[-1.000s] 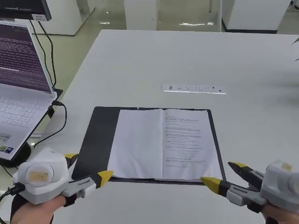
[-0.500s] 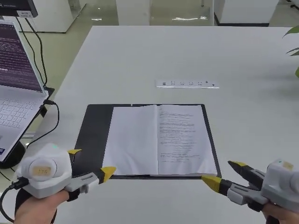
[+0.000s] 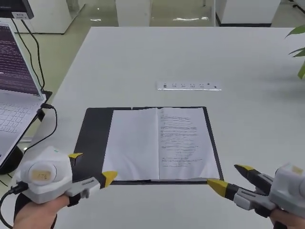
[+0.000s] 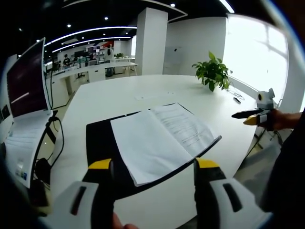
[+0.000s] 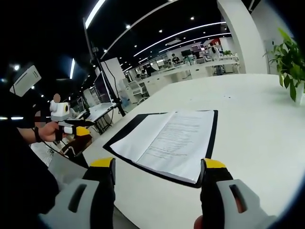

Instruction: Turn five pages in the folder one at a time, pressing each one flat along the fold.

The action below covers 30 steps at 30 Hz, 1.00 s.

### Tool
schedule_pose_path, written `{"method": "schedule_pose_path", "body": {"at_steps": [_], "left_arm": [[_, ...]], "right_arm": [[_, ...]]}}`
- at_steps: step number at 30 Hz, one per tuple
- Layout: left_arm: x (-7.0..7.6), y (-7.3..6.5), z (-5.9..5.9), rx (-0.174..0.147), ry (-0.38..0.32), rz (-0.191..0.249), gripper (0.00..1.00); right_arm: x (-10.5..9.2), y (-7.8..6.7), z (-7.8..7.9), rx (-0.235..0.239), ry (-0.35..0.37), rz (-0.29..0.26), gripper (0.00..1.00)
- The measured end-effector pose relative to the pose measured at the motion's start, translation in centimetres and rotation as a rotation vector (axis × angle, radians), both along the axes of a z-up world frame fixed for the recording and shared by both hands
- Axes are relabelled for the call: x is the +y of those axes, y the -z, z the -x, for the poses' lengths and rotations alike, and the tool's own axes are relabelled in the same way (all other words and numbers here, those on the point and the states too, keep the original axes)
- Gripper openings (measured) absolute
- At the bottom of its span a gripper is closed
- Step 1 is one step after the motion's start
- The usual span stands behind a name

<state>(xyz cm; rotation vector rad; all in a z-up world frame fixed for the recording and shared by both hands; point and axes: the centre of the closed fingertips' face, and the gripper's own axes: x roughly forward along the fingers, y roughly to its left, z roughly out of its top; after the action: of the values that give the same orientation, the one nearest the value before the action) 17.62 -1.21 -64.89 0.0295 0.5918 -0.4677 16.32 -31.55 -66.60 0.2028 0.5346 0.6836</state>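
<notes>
At my far left the laptop stands lit at the table's edge, a black cable running down from it. My left gripper hangs at the folder's near left corner, jaws spread wide with nothing between them. One yellow tip lies over the black cover's near edge in the head view; I cannot tell whether it touches.

The folder lies open and flat near me, between my two grippers: bare cover on the left, then a blank page, then a printed page right of the fold. Beyond it a power strip sits on the table, well apart.

The left gripper view shows the pages rising slightly off the cover at their near edge, which the head view flattens, and a whole potted plant where the head view catches a few leaves.

My right gripper is just beside the near right corner, also wide open and empty. Its own view shows an office with ceiling lights behind.
</notes>
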Motion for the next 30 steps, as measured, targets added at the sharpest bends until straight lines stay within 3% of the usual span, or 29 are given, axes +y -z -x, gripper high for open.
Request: {"method": "schedule_pose_path", "body": {"at_steps": [9,16,22,30], "left_arm": [[-3.1,0.7,-0.6,0.012,0.081,0.005,0.68],[-7.8,0.9,-1.8,0.015,0.200,0.008,0.67],[-10.7,1.5,-2.6,0.026,0.265,-0.002,0.67],[-13.1,2.0,-3.4,0.042,0.307,0.005,0.67]], "right_arm": [[0.0,0.2,0.2,0.005,-0.012,0.027,0.73],[-0.1,0.2,0.6,0.005,0.004,0.029,0.75],[-0.1,0.2,0.9,0.010,0.013,0.018,0.75],[0.2,0.3,0.8,0.007,0.011,0.006,0.76]]}}
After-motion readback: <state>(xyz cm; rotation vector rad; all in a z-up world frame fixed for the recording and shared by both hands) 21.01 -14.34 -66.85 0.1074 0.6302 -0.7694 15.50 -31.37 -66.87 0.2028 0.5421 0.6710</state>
